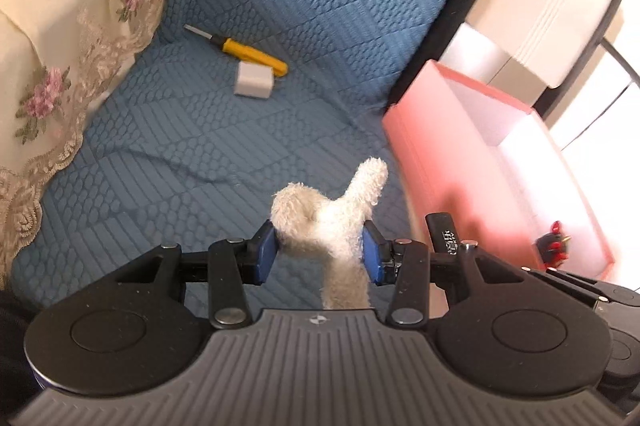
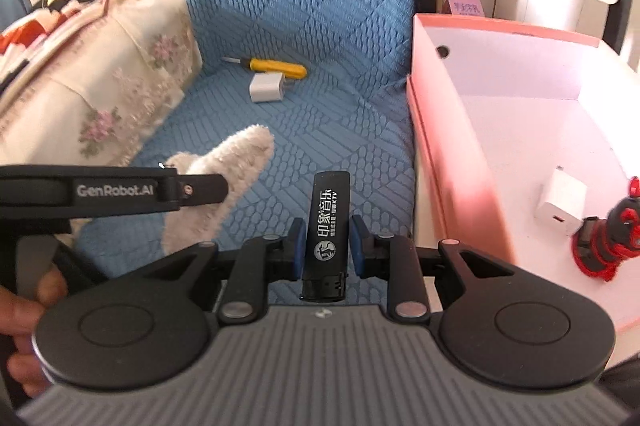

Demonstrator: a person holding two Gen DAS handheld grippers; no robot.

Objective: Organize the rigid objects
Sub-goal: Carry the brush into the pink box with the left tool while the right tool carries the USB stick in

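Left claw (image 1: 319, 253) clamps white plush toy (image 1: 340, 209) | right claw (image 2: 325, 246) clamps black lighter (image 2: 326, 226) | pink box (image 2: 460, 161) at blue cushion's (image 2: 280, 129) right edge

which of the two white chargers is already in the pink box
The white charger beside the red and black toy, inside the pink box. The other charger lies on the blue cover by the yellow knife.

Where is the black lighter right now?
The black lighter is clamped between the right gripper's blue pads at the centre of the right wrist view, above the blue quilted cover, just left of the pink box.
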